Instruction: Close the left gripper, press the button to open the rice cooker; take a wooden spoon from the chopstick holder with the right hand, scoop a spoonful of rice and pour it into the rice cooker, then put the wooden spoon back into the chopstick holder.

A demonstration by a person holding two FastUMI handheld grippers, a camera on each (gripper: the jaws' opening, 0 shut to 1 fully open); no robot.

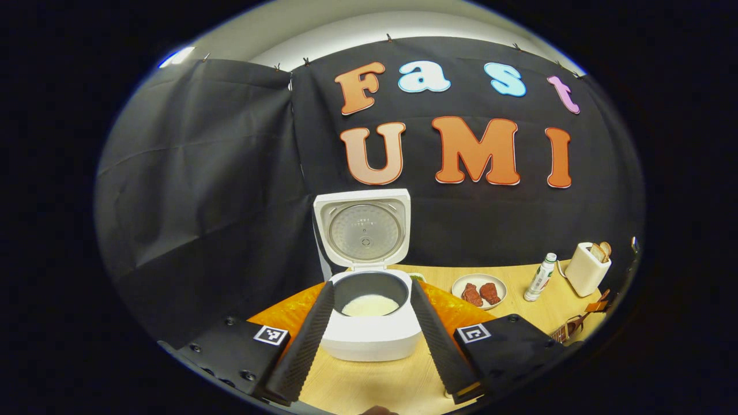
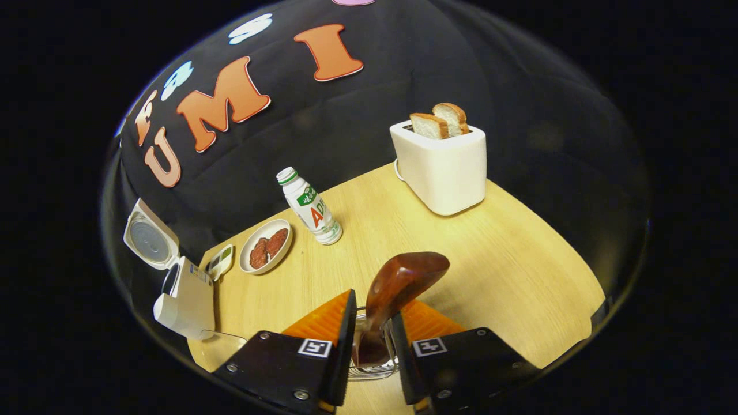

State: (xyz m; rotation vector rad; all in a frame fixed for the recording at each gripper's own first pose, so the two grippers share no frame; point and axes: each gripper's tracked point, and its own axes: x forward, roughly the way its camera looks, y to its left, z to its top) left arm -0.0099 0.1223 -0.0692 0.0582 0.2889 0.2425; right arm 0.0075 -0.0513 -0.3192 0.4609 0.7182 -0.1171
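1. Two grippers are in play. In the left gripper view the left gripper [image 1: 369, 331] is spread wide, its two fingers [image 1: 305, 340] slanting on either side of the rice cooker [image 1: 369, 334] with nothing between them.
2. The rice cooker sits on the table [image 1: 375, 386] straight ahead of that gripper, partly on an orange mat [image 1: 288, 314]. Its lid [image 1: 363, 229] stands upright and open, and white rice [image 1: 370, 305] lies in the dark inner pot.
3. In the right gripper view the right gripper [image 2: 372, 331] has its fingers drawn in close on the handle of the wooden spoon [image 2: 398, 288]; both appear to press on it.
4. The spoon's bowl points up and away, above the fingers, while its lower end goes down into a wire chopstick holder [image 2: 369, 369] between the gripper's fingers. The holder rests by an orange mat [image 2: 323, 320].
5. Farther out in the right gripper view, the open rice cooker [image 2: 184, 300] is at the left edge of the table [image 2: 519, 265].
6. A small plate with two reddish-brown pieces of food [image 2: 266, 246] lies beside a white bottle [image 2: 308, 207], which is upright and just right of the plate.
7. A white toaster [image 2: 441, 167] with two slices of bread [image 2: 441, 122] sticking out stands well apart, at the far side of the table.
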